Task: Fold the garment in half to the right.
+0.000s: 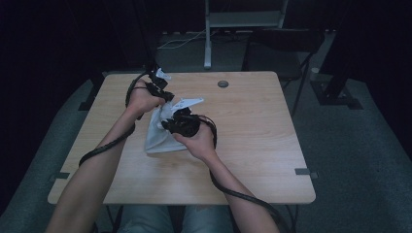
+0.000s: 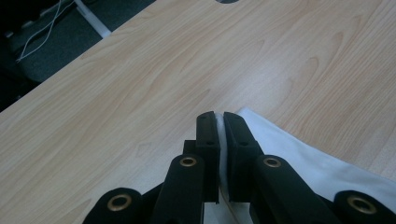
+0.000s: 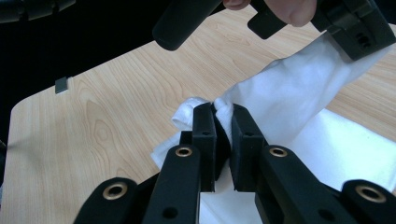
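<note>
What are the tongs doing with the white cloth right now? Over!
Left tongs shut on white cloth. Right tongs shut on it too. Cloth partly lifted off table. Nothing in the way.

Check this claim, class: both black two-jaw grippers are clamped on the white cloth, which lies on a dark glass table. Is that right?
Not quite. The table is light wood with visible grain, not dark glass, as the high view shows. The left gripper and right gripper are indeed clamped on the white cloth.

Dim, bluish light; dark surroundings
</note>
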`<action>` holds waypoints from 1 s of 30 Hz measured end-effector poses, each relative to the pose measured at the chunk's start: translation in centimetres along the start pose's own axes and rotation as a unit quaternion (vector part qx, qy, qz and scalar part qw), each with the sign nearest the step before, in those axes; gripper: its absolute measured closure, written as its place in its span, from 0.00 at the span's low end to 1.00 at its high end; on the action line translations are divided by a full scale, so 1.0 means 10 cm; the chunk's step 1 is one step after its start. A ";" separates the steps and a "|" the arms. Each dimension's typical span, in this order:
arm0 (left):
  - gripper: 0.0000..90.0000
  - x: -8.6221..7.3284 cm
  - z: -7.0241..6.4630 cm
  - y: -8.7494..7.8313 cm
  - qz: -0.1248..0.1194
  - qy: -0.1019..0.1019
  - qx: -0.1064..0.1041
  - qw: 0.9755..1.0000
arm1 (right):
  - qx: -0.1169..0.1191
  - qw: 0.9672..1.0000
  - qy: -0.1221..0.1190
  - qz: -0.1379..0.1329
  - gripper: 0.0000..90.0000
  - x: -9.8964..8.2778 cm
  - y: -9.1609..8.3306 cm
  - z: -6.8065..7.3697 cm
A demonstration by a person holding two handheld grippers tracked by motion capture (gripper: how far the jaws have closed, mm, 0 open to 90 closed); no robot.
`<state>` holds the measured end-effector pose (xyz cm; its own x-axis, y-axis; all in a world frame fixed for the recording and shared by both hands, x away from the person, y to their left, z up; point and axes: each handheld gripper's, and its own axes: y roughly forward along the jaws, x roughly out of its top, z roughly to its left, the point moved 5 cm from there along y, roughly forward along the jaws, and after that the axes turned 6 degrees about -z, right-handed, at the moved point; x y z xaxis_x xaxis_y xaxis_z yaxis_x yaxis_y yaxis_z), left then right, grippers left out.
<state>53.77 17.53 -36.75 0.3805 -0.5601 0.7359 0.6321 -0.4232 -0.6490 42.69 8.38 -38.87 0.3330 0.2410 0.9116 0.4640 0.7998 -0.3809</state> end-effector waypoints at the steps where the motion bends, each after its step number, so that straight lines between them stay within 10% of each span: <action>1: 0.96 0.00 0.00 0.00 -0.001 0.000 0.000 1.000 | 0.000 1.000 0.001 -0.001 0.91 0.00 0.00 0.00; 30: 0.95 -0.03 -0.06 0.12 0.001 -0.007 0.001 1.000 | -0.009 1.000 0.011 0.007 0.91 -0.13 -0.02 -0.09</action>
<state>53.96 16.75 -37.90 0.3923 -0.5507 0.7367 0.6319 -0.4206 -0.6509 42.89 7.39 -40.08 0.3572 0.2395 0.9028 0.4738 0.7865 -0.3961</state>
